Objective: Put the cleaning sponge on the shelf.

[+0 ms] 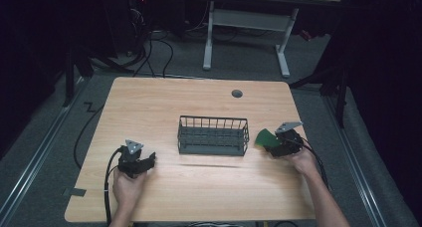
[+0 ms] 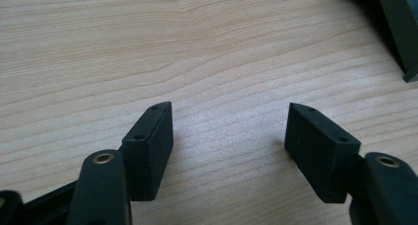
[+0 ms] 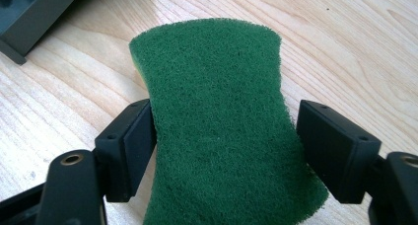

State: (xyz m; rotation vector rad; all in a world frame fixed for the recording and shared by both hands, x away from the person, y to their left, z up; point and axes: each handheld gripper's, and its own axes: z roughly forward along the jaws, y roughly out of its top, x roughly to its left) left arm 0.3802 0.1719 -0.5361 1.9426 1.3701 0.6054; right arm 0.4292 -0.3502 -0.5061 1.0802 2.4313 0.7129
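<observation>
While the right tongs grip the green sponge near the bench's right edge, just beside the wire basket, unplaced; left tongs wide open, empty.

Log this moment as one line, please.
right gripper: shut on green scouring sponge, beside dark wire basket | left gripper: open, nothing held, over wooden table

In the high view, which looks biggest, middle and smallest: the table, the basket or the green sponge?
Largest to smallest, as they look in the high view:
1. table
2. basket
3. sponge, partly hidden by the right gripper holding it, yet clearly smallest
</observation>
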